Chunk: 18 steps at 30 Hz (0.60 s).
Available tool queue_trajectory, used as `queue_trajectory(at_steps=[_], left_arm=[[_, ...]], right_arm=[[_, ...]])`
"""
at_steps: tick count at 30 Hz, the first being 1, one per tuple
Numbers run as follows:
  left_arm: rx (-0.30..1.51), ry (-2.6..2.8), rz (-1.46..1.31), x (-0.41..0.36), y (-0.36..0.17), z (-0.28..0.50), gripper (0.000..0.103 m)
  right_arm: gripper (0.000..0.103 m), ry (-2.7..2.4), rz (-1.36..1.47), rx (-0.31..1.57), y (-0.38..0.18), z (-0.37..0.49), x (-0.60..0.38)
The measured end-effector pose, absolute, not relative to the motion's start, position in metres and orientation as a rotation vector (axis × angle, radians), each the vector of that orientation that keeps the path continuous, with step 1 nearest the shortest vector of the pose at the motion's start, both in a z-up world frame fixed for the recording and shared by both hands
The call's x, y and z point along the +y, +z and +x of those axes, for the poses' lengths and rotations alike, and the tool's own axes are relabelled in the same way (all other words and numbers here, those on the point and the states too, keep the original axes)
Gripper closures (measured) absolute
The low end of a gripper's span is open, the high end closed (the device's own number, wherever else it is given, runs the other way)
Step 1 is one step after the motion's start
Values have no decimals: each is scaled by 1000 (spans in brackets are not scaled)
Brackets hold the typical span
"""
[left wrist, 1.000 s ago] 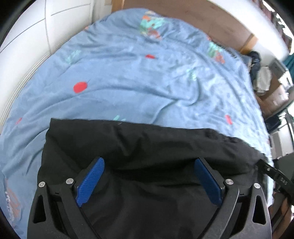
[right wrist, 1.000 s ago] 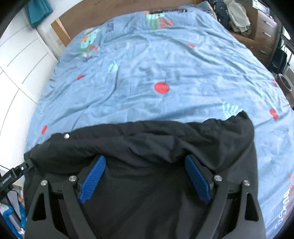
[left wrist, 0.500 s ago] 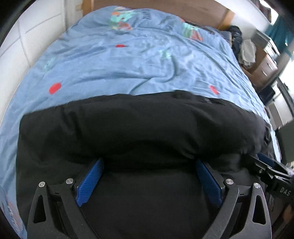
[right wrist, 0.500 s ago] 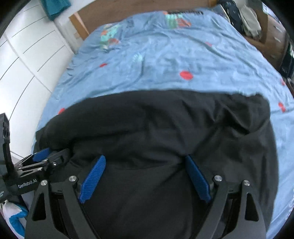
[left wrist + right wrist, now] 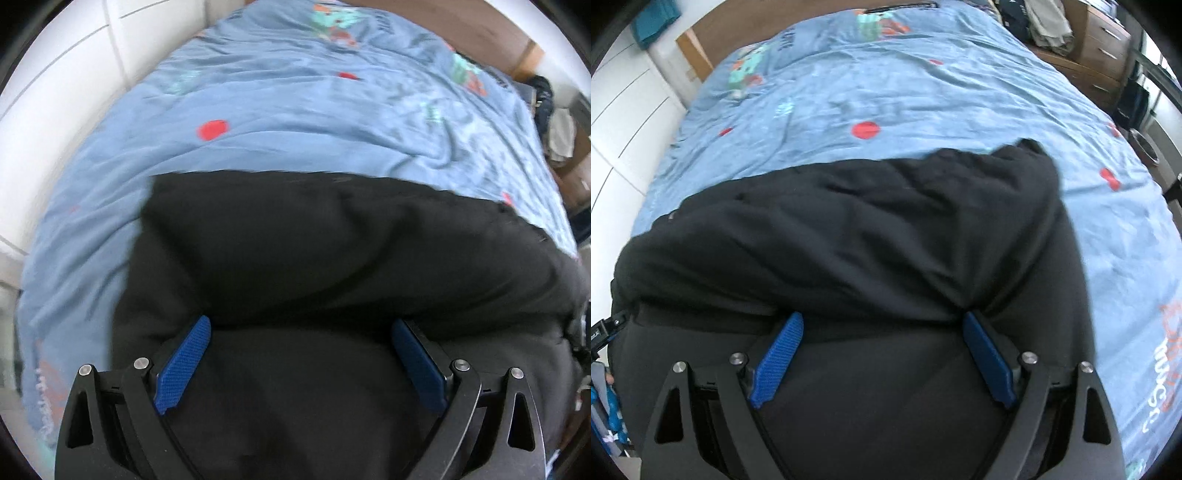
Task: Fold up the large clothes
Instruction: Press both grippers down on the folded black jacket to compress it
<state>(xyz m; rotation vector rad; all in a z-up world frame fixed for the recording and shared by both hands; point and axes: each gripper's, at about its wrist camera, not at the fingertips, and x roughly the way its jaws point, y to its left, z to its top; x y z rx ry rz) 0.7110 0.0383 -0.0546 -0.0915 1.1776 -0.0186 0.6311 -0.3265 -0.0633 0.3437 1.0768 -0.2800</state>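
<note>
Nearest, in the left wrist view: left gripper (image 5: 301, 326), jaws spread wide, blue pads (image 5: 183, 363) apart. A thick roll of the black garment (image 5: 332, 251) is bunched across and over the fingertips. No pinch on cloth is shown; the fabric looks draped on or cradled between open fingers rather than clamped.

Right wrist view, same arrangement: right gripper (image 5: 882, 319) wide open, pads (image 5: 988, 360) well apart, the garment's folded edge (image 5: 849, 240) lying over the tips. The other gripper's body is just seen at the left edge of this view.

Garment position: on the near end of the bed, a doubled layer heaped toward the grippers, its far edge lying roughly straight across the blue duvet (image 5: 314, 122). One corner is seen sticking up on the right side.

Judged step: a fold being laid down. For a clean result, both edges should be lowered together and level, the upper layer set square on the lower one, and the raised corner flattened before the fingers are drawn out.

Farther: wooden headboard (image 5: 768, 22), white cupboard fronts (image 5: 66, 85), drawers with clothes piled on them (image 5: 1104, 48).
</note>
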Motion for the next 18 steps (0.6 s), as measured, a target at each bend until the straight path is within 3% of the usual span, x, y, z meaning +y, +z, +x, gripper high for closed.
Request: queue_trajectory(at_steps=[10, 18], left_arm=[[1060, -123, -204, 57, -30, 653, 6], [1077, -126, -163, 41, -47, 626, 6]], right_arm=[[15, -226, 287, 986, -17, 590, -295], [15, -153, 278, 1013, -32, 576, -260]])
